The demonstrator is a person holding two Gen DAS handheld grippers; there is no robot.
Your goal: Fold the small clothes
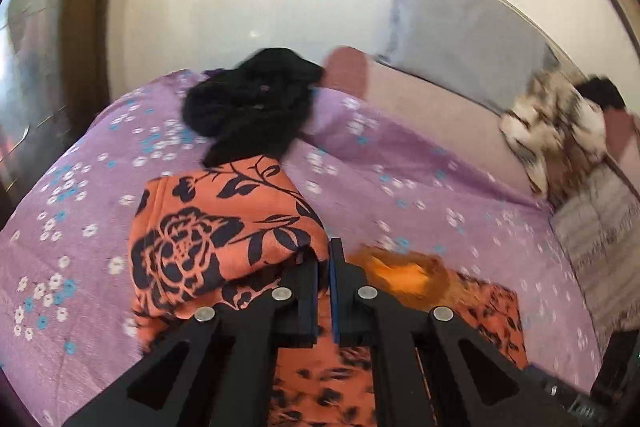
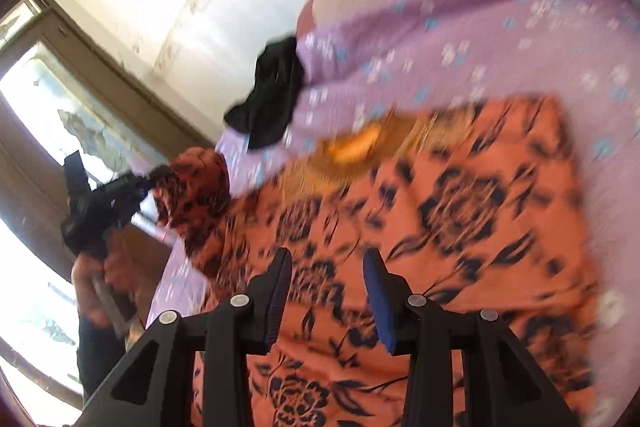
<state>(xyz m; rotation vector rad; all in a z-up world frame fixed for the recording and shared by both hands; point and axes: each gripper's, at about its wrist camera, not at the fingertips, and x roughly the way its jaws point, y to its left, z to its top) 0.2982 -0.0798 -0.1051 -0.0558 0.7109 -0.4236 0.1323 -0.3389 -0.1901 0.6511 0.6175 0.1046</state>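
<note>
The orange floral garment [image 2: 420, 227] lies mostly spread on the purple floral bedsheet [image 1: 72, 187], with one edge lifted and bunched at its left side. The left gripper [image 1: 325, 291] is clamped on that lifted edge, jaws all but together with cloth pinched between them (confirmed in the right wrist view, where the fabric hangs gathered from its tip). The right gripper [image 2: 326, 291] stands with jaws apart over the near part of the garment, holding nothing.

Judgement: the step in hand is carrying the lifted edge across the garment to make a fold. To do it well, keep the pinch firm, travel low and level over the garment, and lay the edge square to the opposite side; the free gripper could pin the flat portion against dragging.

Pose: the left gripper is raised above the garment; the right points down at it. A black garment [image 1: 248, 99] lies beyond the orange one, just touching its far edge.
</note>
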